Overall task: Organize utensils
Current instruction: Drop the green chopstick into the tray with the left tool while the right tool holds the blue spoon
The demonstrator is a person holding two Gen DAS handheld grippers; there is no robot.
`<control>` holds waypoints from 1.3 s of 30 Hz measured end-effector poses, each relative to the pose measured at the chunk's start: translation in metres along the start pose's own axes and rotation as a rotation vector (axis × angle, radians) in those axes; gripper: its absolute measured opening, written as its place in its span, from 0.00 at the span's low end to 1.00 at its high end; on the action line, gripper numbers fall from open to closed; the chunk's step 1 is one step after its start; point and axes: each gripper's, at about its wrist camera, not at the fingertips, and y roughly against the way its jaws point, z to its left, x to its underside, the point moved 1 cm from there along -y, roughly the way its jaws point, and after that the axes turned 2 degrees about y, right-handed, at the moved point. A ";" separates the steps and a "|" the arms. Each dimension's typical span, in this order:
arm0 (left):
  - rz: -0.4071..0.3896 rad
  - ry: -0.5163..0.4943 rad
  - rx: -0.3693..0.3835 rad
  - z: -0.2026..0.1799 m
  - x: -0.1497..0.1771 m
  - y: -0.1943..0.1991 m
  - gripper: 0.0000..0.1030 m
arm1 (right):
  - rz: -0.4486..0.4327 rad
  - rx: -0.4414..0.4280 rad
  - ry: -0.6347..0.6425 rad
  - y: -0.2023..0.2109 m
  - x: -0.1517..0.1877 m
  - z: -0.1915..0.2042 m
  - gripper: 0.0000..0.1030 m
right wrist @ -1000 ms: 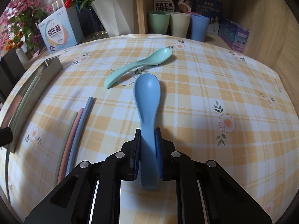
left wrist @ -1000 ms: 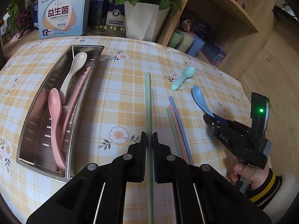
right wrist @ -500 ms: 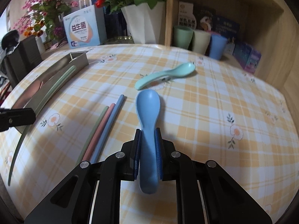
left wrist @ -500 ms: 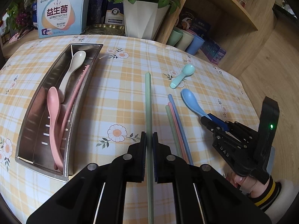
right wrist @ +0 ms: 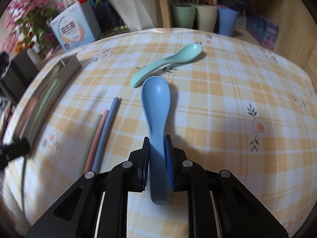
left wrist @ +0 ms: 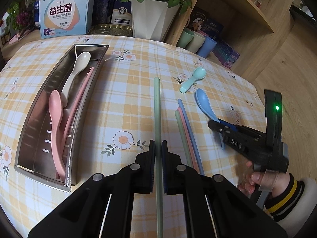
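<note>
Blue spoon (right wrist: 156, 107) | handle clamped in right claw (right wrist: 157, 148) (bowl ahead)

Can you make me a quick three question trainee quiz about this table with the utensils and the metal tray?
1. True or false: the left gripper is shut on the long green chopstick.
2. What does the right gripper hold?
3. How many spoons lie in the steel tray: A one, B two, C three?

Key:
1. True.
2. The blue plastic spoon.
3. B: a cream spoon and a pink spoon.
</note>
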 end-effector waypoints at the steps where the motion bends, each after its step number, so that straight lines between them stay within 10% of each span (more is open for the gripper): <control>1: 0.000 0.000 0.002 0.000 0.000 0.000 0.06 | 0.008 -0.010 -0.028 -0.001 -0.002 -0.002 0.16; 16: -0.011 0.008 0.008 0.001 0.001 0.007 0.06 | 0.082 0.010 -0.087 -0.011 -0.018 -0.002 0.14; 39: -0.084 0.088 0.066 0.039 -0.029 0.043 0.06 | -0.094 -0.147 -0.204 0.052 0.003 0.034 0.14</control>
